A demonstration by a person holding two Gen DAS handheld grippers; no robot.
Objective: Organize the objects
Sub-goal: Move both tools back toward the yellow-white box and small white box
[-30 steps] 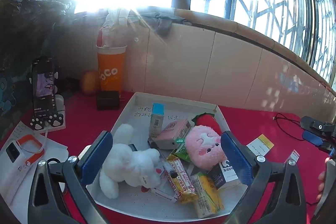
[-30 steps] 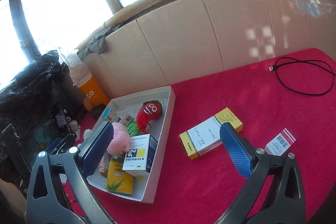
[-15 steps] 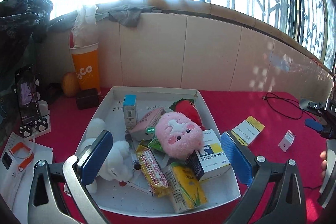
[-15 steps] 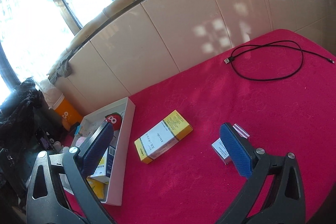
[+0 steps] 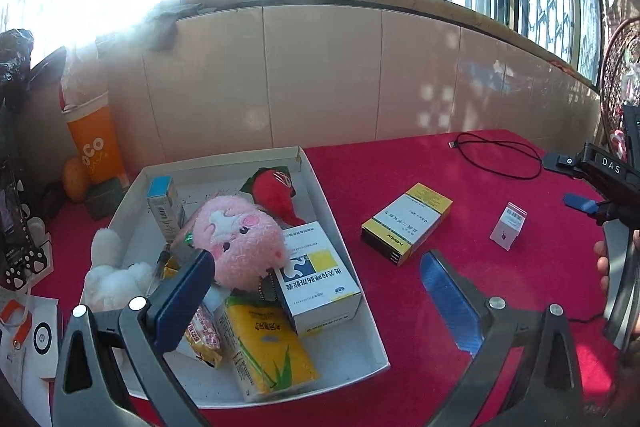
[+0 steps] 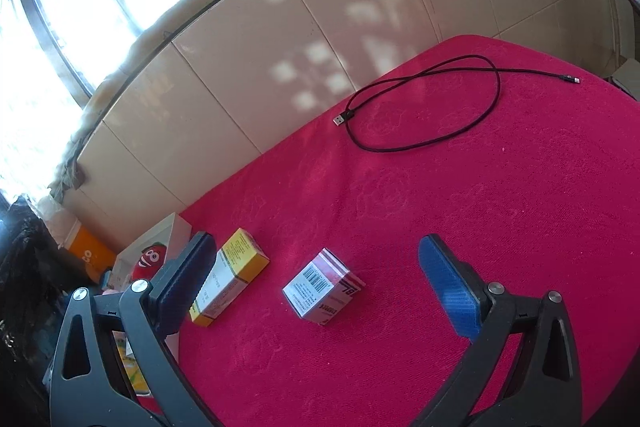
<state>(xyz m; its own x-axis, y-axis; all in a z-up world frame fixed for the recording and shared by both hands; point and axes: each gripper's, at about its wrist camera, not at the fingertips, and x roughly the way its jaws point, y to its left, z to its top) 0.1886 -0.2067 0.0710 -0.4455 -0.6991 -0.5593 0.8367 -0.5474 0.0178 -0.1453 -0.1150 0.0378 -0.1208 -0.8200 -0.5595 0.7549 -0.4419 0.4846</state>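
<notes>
My right gripper [image 6: 316,291] has its fingers spread wide with nothing between them; the small box [image 6: 323,287] lies on the red cloth [image 6: 460,211] just ahead, almost centred in the gap, a little nearer my left finger. Its long axis runs slantwise across the gap, barcode face up, letters "BL" on the near end. The yellow box [image 6: 228,279] lies just beyond my left finger, long axis pointing away to the right.

My left gripper [image 5: 316,301] is also spread and empty, over the near right edge of the tray [image 5: 352,291]. From it, the yellow box [image 5: 406,223] sits ahead of the right finger, "MERCK" readable on its side. The right gripper is the nearer one to the small box, so I judge that grasp falls to it, after turning to square the fingers. The cup [image 5: 96,147] behind the tray reads "OCO".
</notes>
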